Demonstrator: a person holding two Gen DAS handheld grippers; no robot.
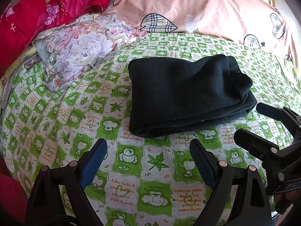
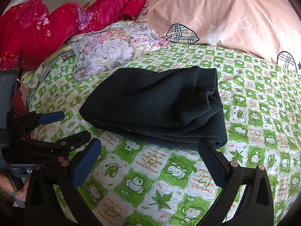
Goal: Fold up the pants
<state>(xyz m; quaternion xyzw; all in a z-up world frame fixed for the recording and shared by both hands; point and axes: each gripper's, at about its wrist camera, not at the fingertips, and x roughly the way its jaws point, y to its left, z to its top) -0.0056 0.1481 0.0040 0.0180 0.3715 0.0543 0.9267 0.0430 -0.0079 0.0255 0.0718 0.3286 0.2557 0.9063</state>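
red floral quilt (image 1: pixel 24 20) far left | left gripper (image 1: pixel 148 148) jaws wide, empty | dark folded pants (image 1: pixel 186 94) centre on green-check bedsheet (image 1: pixel 75 113), printed "I feel lucky to have met you" | right gripper (image 2: pixel 150 148) wide, empty

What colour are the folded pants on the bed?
The pants are plain, very dark, near black with a greenish tint. The right wrist view shows them best.
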